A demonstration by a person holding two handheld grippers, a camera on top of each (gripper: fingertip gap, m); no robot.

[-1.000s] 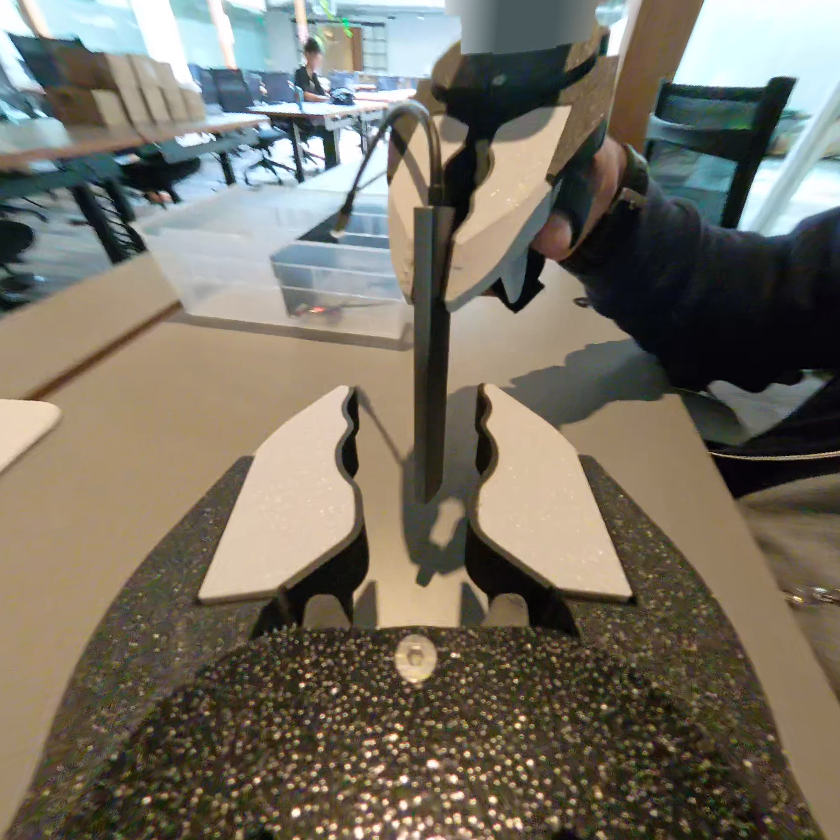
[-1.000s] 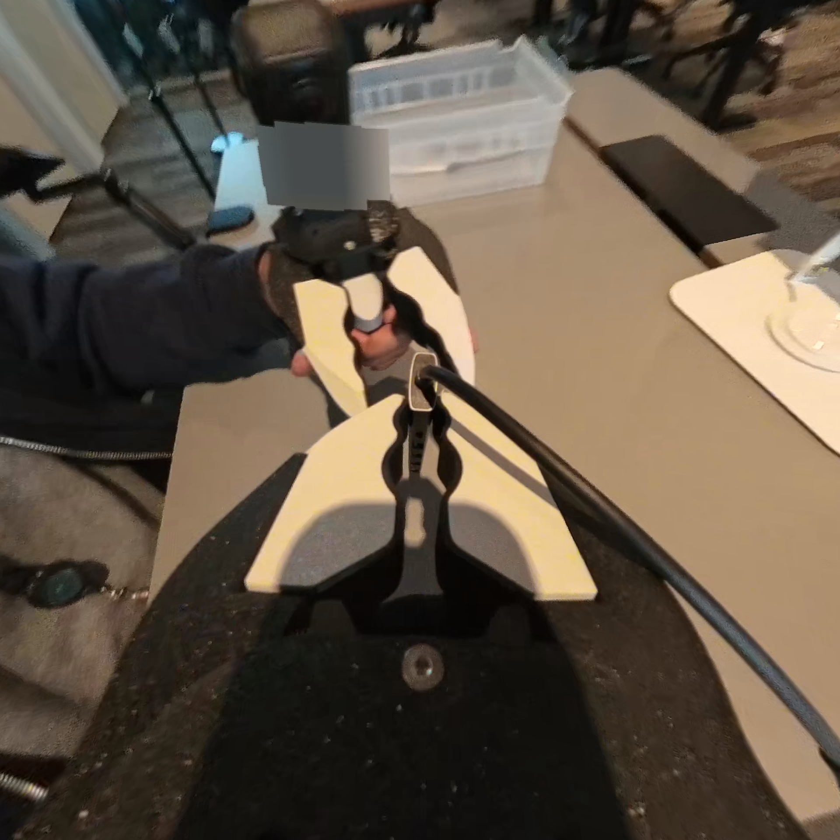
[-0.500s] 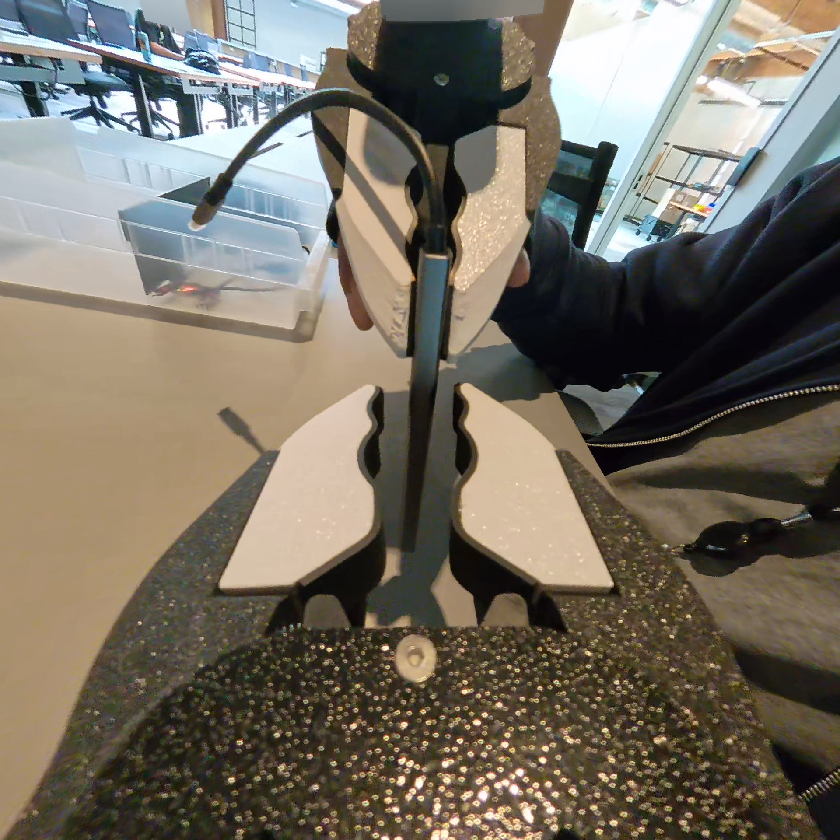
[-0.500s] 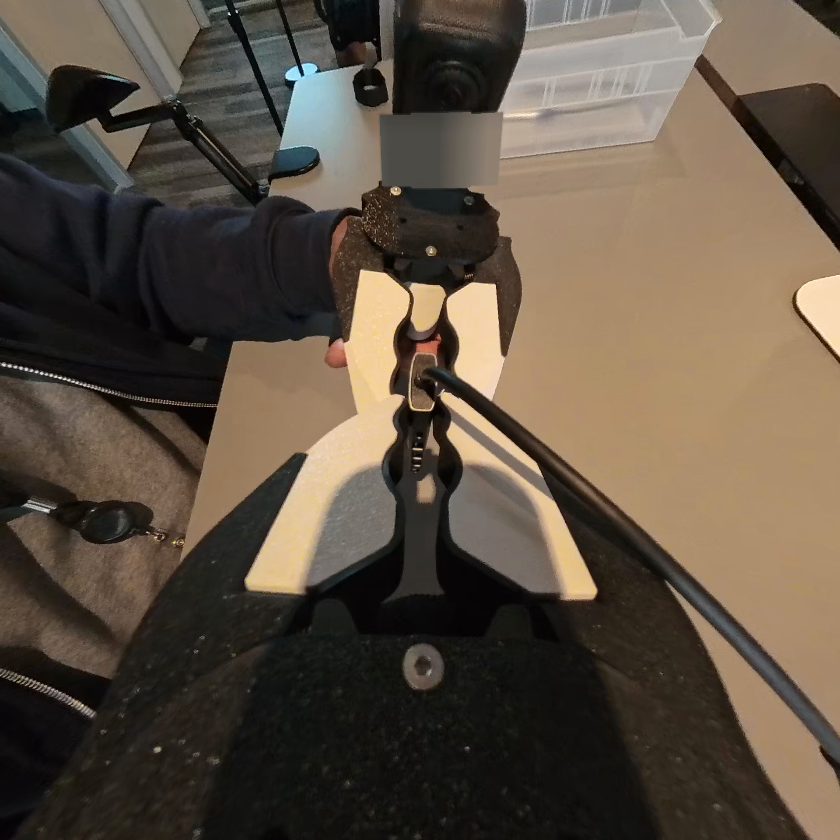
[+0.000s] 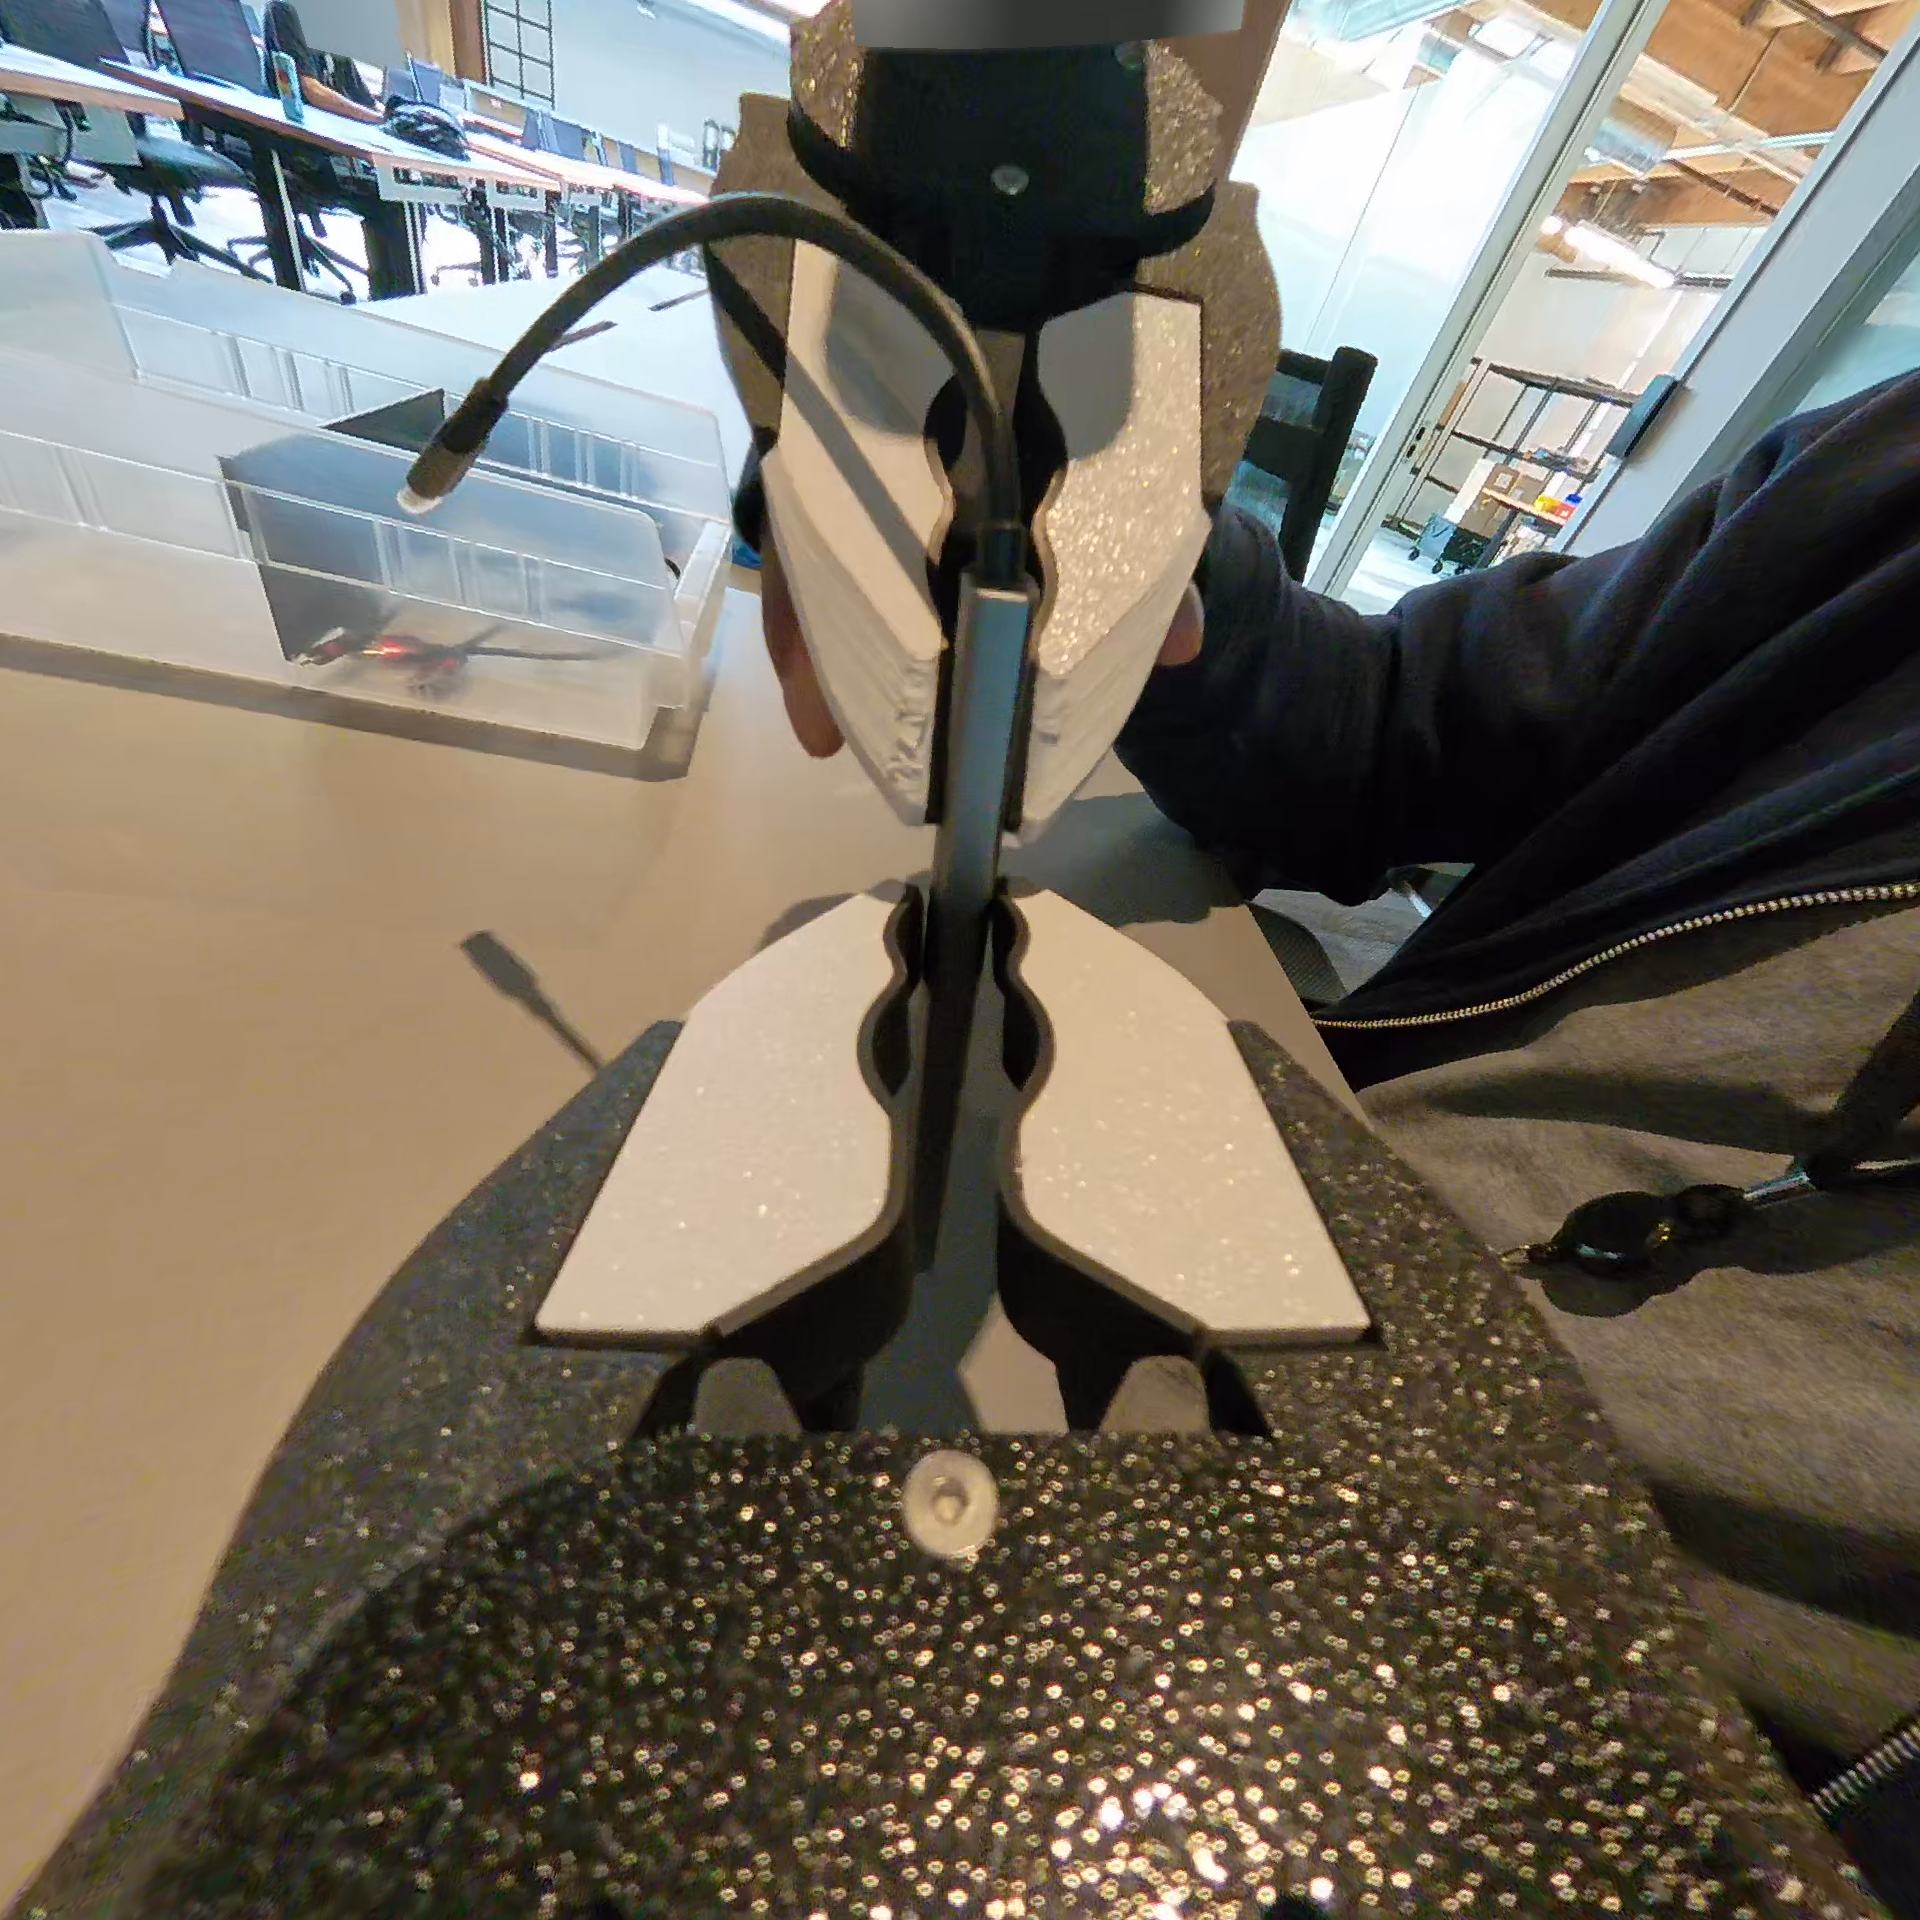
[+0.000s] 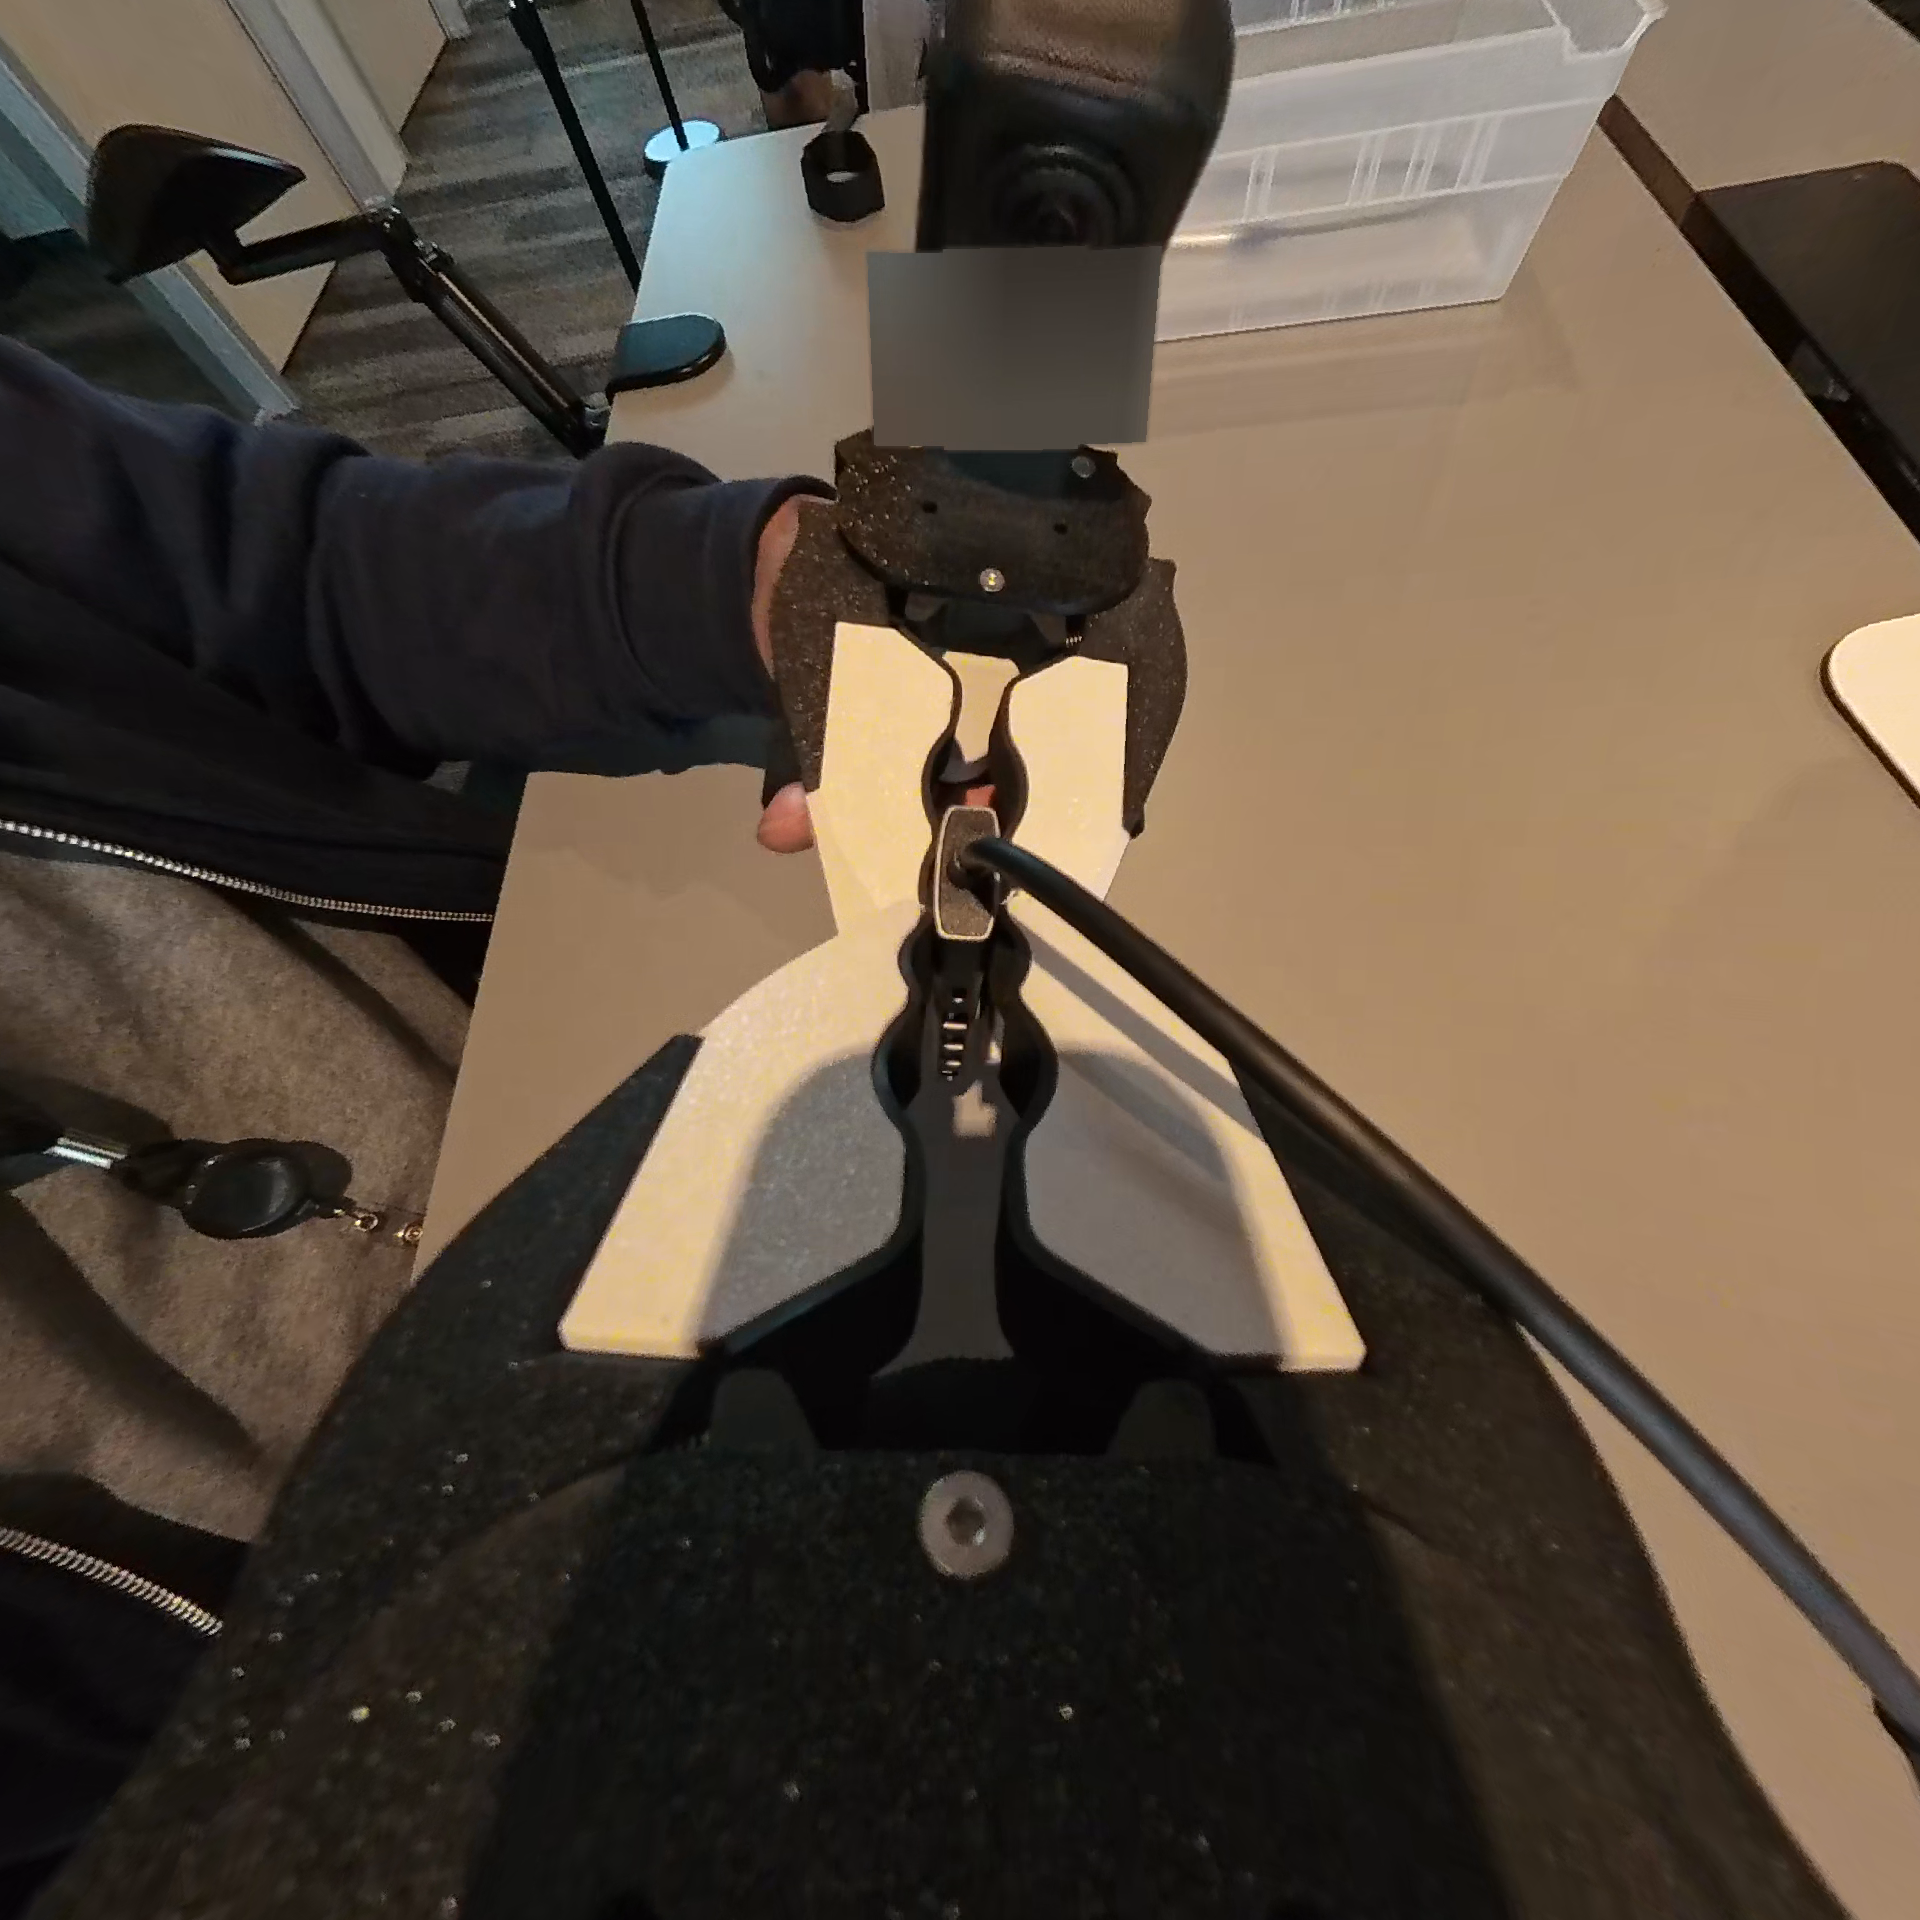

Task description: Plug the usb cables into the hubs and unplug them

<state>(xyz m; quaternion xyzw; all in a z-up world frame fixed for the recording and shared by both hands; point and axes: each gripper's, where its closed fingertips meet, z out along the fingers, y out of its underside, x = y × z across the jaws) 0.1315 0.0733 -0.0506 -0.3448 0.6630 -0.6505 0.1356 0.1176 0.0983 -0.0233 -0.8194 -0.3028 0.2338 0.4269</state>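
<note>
A slim grey USB hub [image 5: 982, 707] stands on end above the beige table [image 5: 260, 987]. Its short black cable [image 5: 623, 281] arcs up and left to a free plug [image 5: 442, 473]. My right gripper [image 5: 977, 810] is shut on the hub's upper part. My left gripper [image 5: 958, 914] has its fingers pressed on the hub's lower end. In the right wrist view my right gripper [image 6: 961, 925] clamps the hub [image 6: 964, 883], the cable [image 6: 1351, 1122] runs off to the lower right, and the left gripper [image 6: 977, 883] faces it from beyond.
A clear plastic bin [image 5: 364, 582] with cables inside stands at the table's far side and also shows in the right wrist view [image 6: 1403, 177]. A black pad [image 6: 1818, 260] and a white pad [image 6: 1881, 696] lie at the right. The person's dark sleeve [image 6: 416, 603] is at the left. Less than 4 cm separates the two grippers' tips.
My left gripper's fingers have closed in from wide open onto the hub's lower end. Both grippers have drawn closer together, with the hub staying in the right gripper.
</note>
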